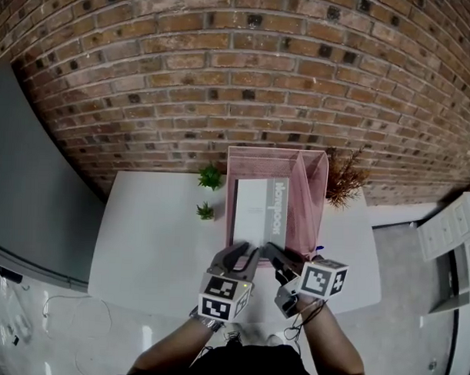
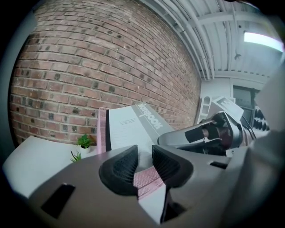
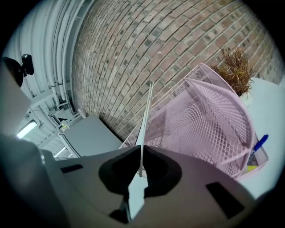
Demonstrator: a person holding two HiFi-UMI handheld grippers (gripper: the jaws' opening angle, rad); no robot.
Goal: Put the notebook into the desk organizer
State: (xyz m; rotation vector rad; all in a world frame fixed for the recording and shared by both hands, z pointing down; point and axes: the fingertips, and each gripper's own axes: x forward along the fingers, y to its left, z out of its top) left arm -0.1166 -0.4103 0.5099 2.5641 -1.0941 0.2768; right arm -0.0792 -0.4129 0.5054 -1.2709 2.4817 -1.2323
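**Notebook (image 1: 259, 211) inside desk organizer (image 1: 316, 186), release pending**

Head view: it leaned at frame centre. Left gripper view: the left gripper (image 2: 143, 165) had its jaws apart, holding nothing. Right gripper view: the right gripper (image 3: 141, 167) pinched the notebook's edge; letting go remained.

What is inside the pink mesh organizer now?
In the organizer, the notebook lies in the wide left section; a blue pen sticks from a small front pocket. Anything under the notebook is covered and cannot be seen.
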